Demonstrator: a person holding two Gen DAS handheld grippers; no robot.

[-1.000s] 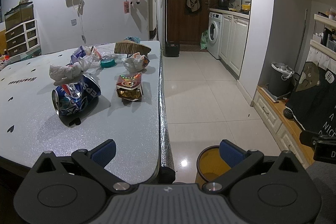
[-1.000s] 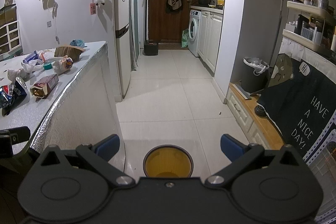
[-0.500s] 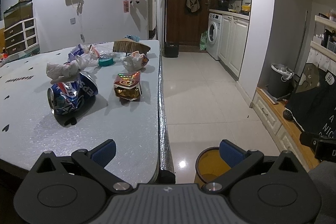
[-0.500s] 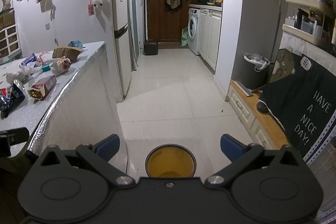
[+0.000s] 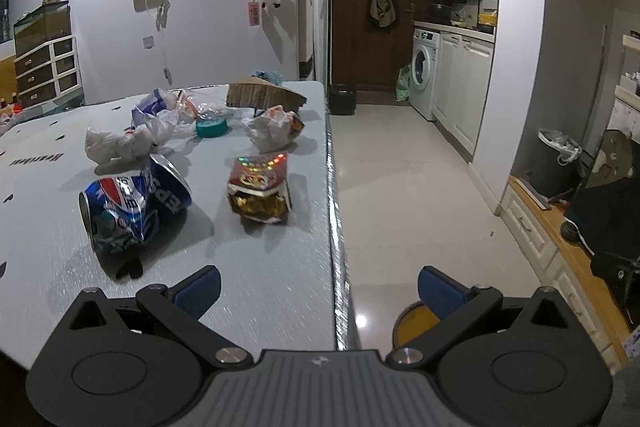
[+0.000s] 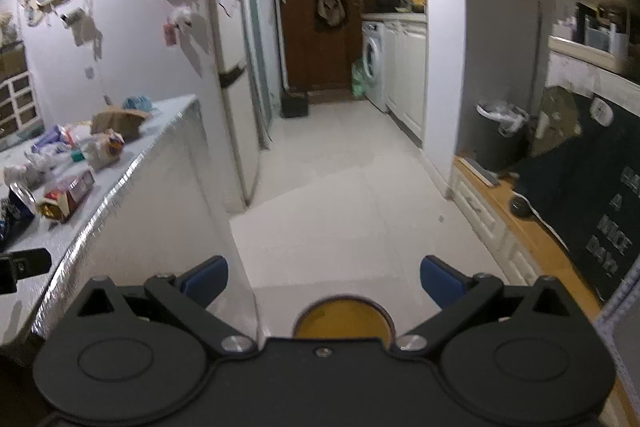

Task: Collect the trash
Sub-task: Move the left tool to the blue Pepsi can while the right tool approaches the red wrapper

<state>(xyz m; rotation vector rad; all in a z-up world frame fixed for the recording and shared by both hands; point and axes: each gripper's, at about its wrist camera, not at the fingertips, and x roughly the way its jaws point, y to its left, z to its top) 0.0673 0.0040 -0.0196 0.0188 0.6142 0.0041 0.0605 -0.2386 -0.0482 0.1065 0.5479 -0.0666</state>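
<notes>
Both the left gripper (image 5: 319, 285) and right gripper (image 6: 324, 281) are spread wide and empty, trash such as a crushed can (image 5: 132, 205) lies near the table (image 5: 260, 267) edge, and the yellow bin (image 6: 342, 319) on open floor looks empty.

Home kitchen; washing machine (image 5: 425, 73), fridge (image 6: 230, 67)

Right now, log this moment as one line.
left tongs open, empty | right tongs open, empty | crushed blue soda can on table | yellow bin below
</notes>
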